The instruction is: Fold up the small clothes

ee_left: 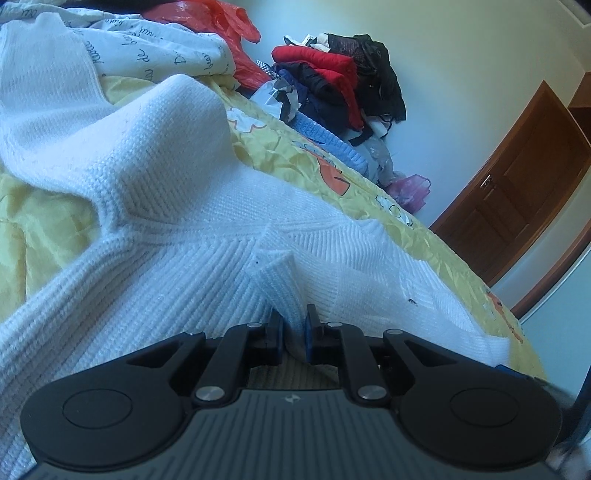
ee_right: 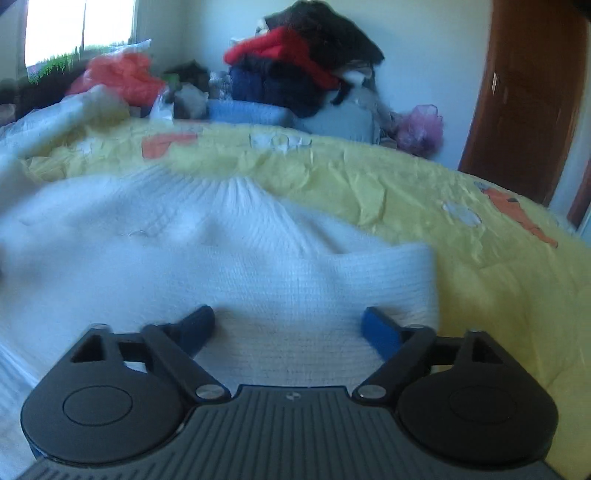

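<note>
A white knitted sweater (ee_left: 155, 206) lies rumpled on a yellow bedspread (ee_left: 55, 229). My left gripper (ee_left: 294, 325) is shut on a pinched fold of the sweater's ribbed edge, which stands up between the blue pads. In the right wrist view the same white sweater (ee_right: 221, 251) spreads across the bed, with a folded ribbed edge at its right side. My right gripper (ee_right: 288, 325) is open, its blue-padded fingers (ee_right: 378, 332) wide apart just over the sweater's near edge, with nothing between them.
A pile of red, black and navy clothes (ee_left: 332, 85) sits at the bed's far side against the wall, also in the right wrist view (ee_right: 295, 70). An orange plastic bag (ee_left: 229, 33), a printed white cloth (ee_left: 155, 48), a pink bag (ee_right: 421, 129) and a brown door (ee_left: 517, 184) are around.
</note>
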The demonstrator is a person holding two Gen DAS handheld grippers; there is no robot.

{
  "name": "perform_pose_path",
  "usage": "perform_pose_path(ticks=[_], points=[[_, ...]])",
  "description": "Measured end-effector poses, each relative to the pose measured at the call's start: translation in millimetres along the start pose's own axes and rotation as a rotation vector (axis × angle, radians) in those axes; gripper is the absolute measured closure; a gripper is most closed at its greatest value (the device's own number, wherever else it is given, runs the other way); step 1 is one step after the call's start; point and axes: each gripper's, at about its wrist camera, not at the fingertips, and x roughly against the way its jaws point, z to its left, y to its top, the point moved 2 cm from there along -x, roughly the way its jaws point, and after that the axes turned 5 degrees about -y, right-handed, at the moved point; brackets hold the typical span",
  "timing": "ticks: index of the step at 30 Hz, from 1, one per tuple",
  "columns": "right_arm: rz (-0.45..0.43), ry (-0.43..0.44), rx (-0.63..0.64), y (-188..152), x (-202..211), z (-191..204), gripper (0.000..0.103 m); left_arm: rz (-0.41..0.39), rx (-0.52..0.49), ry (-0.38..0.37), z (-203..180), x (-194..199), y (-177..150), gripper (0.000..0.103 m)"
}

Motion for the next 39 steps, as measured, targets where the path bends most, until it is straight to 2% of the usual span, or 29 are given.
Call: perform_pose_path(ticks=[1, 3, 6, 9, 10, 12, 13, 14, 16, 17, 19, 21, 24, 25, 29, 31, 34, 35, 36, 37, 38, 39], points=[[0.021, 0.008, -0.047, 2.9, -3.0, -6.6, 0.003, 0.0, 0.006, -0.004, 0.6, 0.2, 0.0, 0.091], [0.039, 0.02, -0.098, 5.9, -7.4, -13.7, 0.002, -0.001, 0.029, -0.018, 3.5, 0.5, 0.4, 0.09], [0.038, 0.013, -0.088, 8.0, -7.8, -12.4, 0.002, 0.008, 0.075, -0.057, 9.5, 2.1, 1.8, 0.089], [0.037, 0.01, -0.091, 7.4, -7.1, -11.5, 0.002, 0.044, 0.11, -0.11, 17.1, 16.0, 9.9, 0.085], [0.036, 0.01, -0.094, 7.7, -6.7, -12.1, 0.002, 0.035, 0.103, -0.119, 20.8, 25.7, 13.8, 0.08], [0.033, 0.013, -0.1, 3.7, -5.0, -11.7, 0.002, -0.035, 0.073, -0.086, 33.3, 48.7, 25.5, 0.073], [0.031, 0.013, -0.102, 1.8, -3.6, -10.7, 0.002, -0.079, 0.059, -0.053, 42.4, 60.3, 34.6, 0.065], [0.029, 0.014, -0.102, 0.9, -2.7, -11.3, 0.002, -0.121, 0.06, -0.021, 55.0, 71.3, 46.4, 0.062], [0.028, 0.014, -0.099, 0.8, -2.0, -12.0, 0.002, -0.174, 0.107, -0.014, 85.9, 86.2, 72.4, 0.059], [0.028, 0.014, -0.099, 1.1, -2.0, -12.2, 0.002, -0.203, 0.134, 0.035, 102.3, 92.1, 86.8, 0.051], [0.028, 0.014, -0.099, 1.4, -2.2, -12.0, 0.002, -0.262, 0.169, 0.133, 135.0, 100.6, 115.3, 0.042], [0.028, 0.014, -0.099, 1.7, -2.5, -11.9, 0.002, -0.279, 0.229, 0.16, 166.0, 101.5, 141.2, 0.042], [0.026, 0.009, -0.093, 2.0, -2.2, -11.1, 0.002, -0.278, 0.349, 0.153, 207.9, 95.5, 172.8, 0.042], [0.026, 0.011, -0.095, 1.9, -2.1, -11.6, 0.002, -0.284, 0.362, 0.163, 216.8, 92.4, 180.1, 0.042], [0.027, 0.013, -0.096, 2.2, -2.2, -11.9, 0.002, -0.29, 0.298, 0.293, 232.5, 76.1, 199.6, 0.042], [0.027, 0.012, -0.095, 2.2, -2.2, -11.9, 0.002, -0.265, 0.252, 0.313, 233.4, 66.4, 201.4, 0.043], [0.027, 0.011, -0.093, 2.1, -1.8, -11.6, 0.002, -0.276, 0.186, 0.32, 231.2, 65.7, 201.8, 0.044], [0.027, 0.011, -0.092, 2.3, -1.7, -11.4, 0.002, -0.285, 0.173, 0.326, 230.1, 66.5, 200.8, 0.051], [0.027, 0.01, -0.092, 2.1, -1.6, -11.2, 0.002, -0.293, 0.155, 0.336, 229.7, 65.1, 200.9, 0.062], [0.027, 0.01, -0.092, 2.1, -1.6, -11.0, 0.002, -0.293, 0.132, 0.36, 227.6, 65.0, 200.5, 0.082], [0.027, 0.01, -0.092, 2.1, -1.7, -11.0, 0.002, -0.289, 0.106, 0.397, 225.7, 63.5, 199.9, 0.089], [0.027, 0.01, -0.092, 2.0, -1.7, -10.9, 0.002, -0.286, 0.087, 0.416, 222.9, 63.6, 198.4, 0.09]])
